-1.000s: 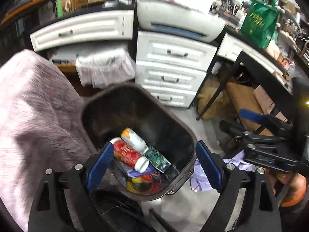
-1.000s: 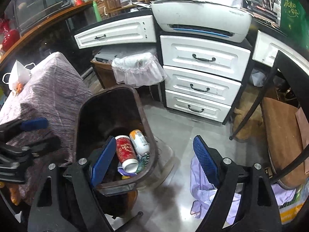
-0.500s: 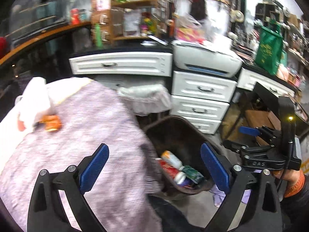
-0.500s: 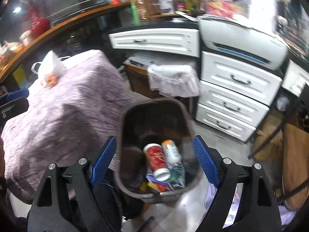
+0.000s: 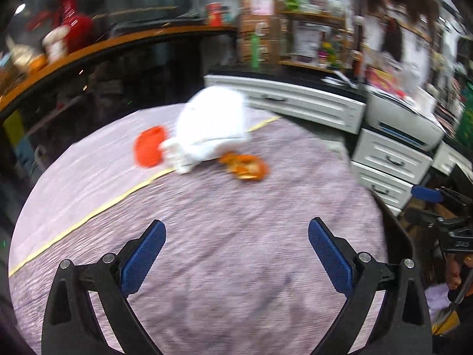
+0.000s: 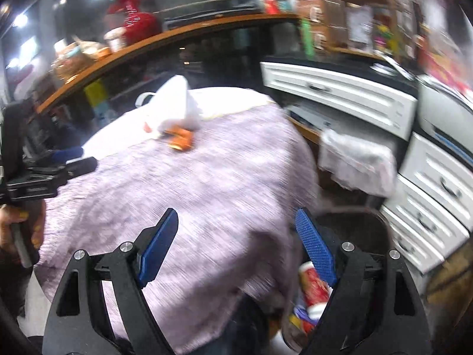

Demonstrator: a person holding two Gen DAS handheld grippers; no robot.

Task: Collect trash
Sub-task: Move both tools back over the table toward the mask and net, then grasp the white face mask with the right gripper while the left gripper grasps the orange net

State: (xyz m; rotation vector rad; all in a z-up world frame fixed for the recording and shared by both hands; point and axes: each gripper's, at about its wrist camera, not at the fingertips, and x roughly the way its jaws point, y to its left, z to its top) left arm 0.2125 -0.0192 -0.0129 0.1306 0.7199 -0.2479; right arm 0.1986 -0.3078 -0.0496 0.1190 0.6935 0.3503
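Observation:
A white plastic bag (image 5: pixel 211 124) lies on the purple-clothed table (image 5: pixel 224 236), with a red-orange piece (image 5: pixel 147 146) at its left and an orange wrapper (image 5: pixel 246 167) at its right. My left gripper (image 5: pixel 235 245) is open and empty above the cloth, short of them. The bag (image 6: pixel 174 106) and orange wrapper (image 6: pixel 180 140) also show in the right wrist view. My right gripper (image 6: pixel 238 245) is open and empty over the table's near edge. The dark trash bin (image 6: pixel 381 224) with a red can (image 6: pixel 313 288) sits below at the right.
White drawers (image 6: pixel 437 186) and a printer (image 5: pixel 405 127) stand to the right. A bagged bin (image 6: pixel 357 162) sits by the drawers. A curved wooden counter (image 6: pixel 165 38) with clutter runs behind the table. The other gripper shows at each view's edge (image 5: pixel 443 216) (image 6: pixel 44 174).
Both grippers swung up and left from over the trash bin to above the table. The bag and orange trash are now nearer and central. The views are motion-blurred.

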